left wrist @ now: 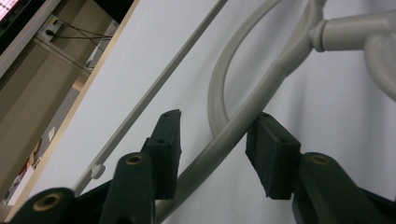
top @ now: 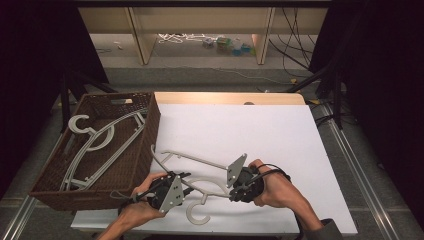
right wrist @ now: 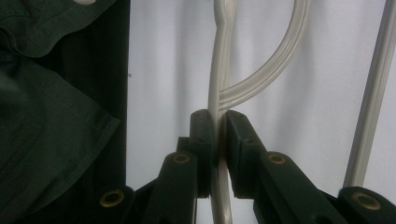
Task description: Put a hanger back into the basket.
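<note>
A pale grey hanger point(top: 192, 167) lies on the white table point(top: 260, 130) near its front edge, hook at about 6 o'clock. The right claw point(top: 231, 187) is pressed together, pinching the hanger's arm point(right wrist: 218, 93) between its pads. The left claw point(top: 186, 184), at 9 o'clock from the right one, stands partly spread with the arm running between its pads, one pad point(left wrist: 273, 156) touching it. A brown wicker basket point(top: 145, 150) at 9 o'clock holds more hangers point(top: 100, 142)

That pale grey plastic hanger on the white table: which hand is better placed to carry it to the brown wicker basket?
Probably the right claw: it already clamps the pale grey plastic hanger. The left claw only straddles it, though nearer the brown wicker basket.
</note>
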`<state>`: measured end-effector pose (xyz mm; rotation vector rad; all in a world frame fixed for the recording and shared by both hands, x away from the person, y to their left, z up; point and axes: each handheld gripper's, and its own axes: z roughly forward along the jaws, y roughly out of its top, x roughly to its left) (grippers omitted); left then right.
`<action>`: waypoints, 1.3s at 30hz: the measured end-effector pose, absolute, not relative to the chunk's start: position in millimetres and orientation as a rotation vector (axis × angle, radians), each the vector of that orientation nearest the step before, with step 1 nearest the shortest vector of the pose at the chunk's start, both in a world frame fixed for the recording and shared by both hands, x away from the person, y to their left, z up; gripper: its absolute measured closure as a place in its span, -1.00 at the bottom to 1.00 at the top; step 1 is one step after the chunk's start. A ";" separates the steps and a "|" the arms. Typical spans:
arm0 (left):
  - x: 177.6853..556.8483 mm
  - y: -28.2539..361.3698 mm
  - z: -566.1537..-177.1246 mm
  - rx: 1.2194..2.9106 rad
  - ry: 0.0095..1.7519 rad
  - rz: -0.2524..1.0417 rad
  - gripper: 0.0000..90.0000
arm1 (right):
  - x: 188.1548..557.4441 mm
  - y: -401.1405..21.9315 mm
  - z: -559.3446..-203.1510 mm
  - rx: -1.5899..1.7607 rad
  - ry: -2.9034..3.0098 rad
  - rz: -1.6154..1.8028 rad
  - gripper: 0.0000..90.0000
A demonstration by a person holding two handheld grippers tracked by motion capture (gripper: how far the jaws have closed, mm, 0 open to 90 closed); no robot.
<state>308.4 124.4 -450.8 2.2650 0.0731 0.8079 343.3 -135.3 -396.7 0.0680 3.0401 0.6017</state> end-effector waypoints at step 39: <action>301.6 127.2 -415.3 2.265 0.107 0.738 0.77 | 362.1 -166.7 -362.1 0.480 2.559 1.115 -0.38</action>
